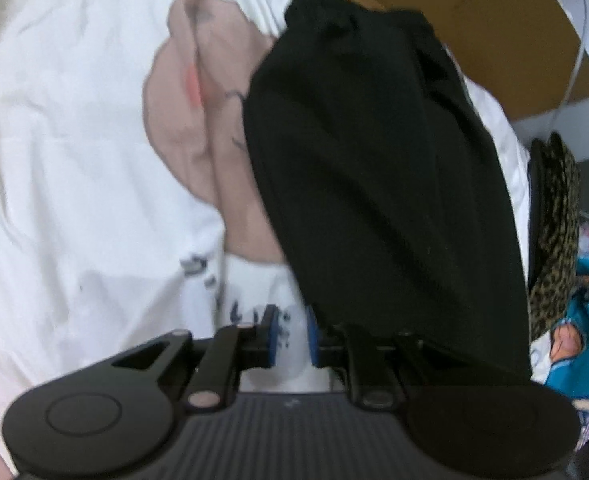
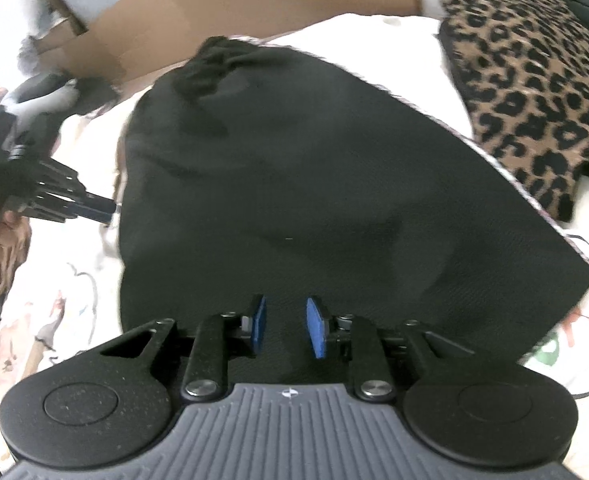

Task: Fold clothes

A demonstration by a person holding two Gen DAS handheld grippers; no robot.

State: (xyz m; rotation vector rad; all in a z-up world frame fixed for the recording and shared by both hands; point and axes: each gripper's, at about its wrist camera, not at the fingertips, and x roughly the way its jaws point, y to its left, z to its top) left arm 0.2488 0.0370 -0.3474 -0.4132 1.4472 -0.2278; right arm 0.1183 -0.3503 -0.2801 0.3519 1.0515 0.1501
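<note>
A black garment (image 1: 374, 160) lies folded on a white printed sheet (image 1: 74, 160), gathered waistband at the far end. In the left wrist view my left gripper (image 1: 292, 336) is open beside the garment's near left corner, with only sheet showing between its blue pads. The right wrist view shows that same left gripper (image 2: 108, 208) held by a hand at the left edge of the black garment (image 2: 314, 180). My right gripper (image 2: 286, 326) hovers over the garment's near edge, open, blue pads apart and nothing pinched between them.
A pink garment (image 1: 198, 120) lies crumpled to the left of the black one. A leopard-print cloth (image 2: 534, 80) sits at the right. A cardboard box (image 2: 234, 8) stands behind the bed. Blue patterned fabric (image 1: 586, 300) lies at the far right.
</note>
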